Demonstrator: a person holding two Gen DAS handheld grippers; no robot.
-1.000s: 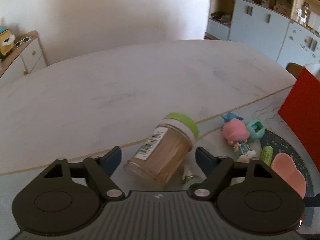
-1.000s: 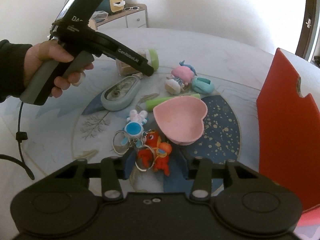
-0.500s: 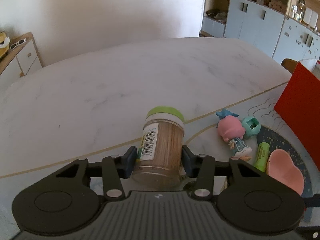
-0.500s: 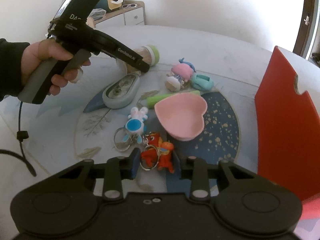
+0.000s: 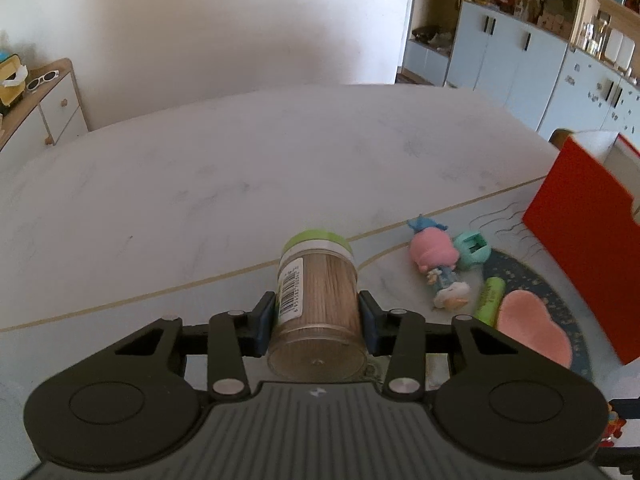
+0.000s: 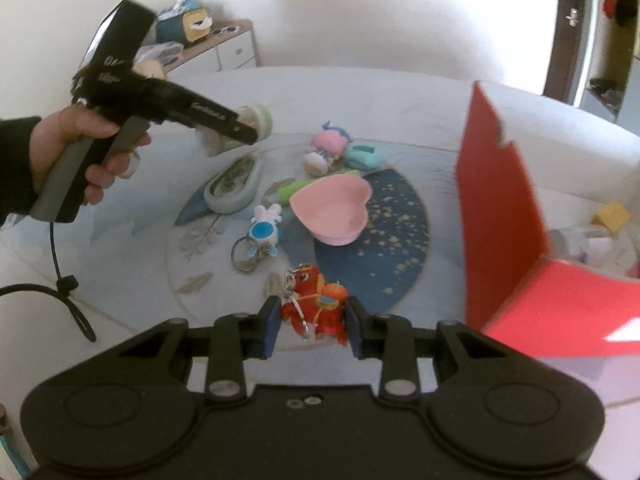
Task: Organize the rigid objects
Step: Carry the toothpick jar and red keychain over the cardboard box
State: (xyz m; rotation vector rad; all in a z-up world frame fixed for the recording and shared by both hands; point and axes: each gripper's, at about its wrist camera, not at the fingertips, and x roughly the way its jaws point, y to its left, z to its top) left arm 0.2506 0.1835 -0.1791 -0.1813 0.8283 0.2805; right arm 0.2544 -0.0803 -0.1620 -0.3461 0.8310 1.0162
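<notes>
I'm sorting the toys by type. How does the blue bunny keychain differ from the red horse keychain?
The blue bunny keychain lies flat on the mat, while the red horse keychain is clamped between the pads of the right gripper. The bunny is blue and white with a large bare ring; the horse is red and orange, on a thin chain. Both are small figure charms.

A second ago the toothpick jar [image 5: 316, 304] lay askew between wide jaws — now the left gripper [image 5: 316, 322] is closing on its sides and it hangs above the counter [image 5: 240, 168]. The right gripper [image 6: 308, 326] has clamped the red horse keychain [image 6: 318, 308] and raised it off the mat [image 6: 384, 256]
</notes>
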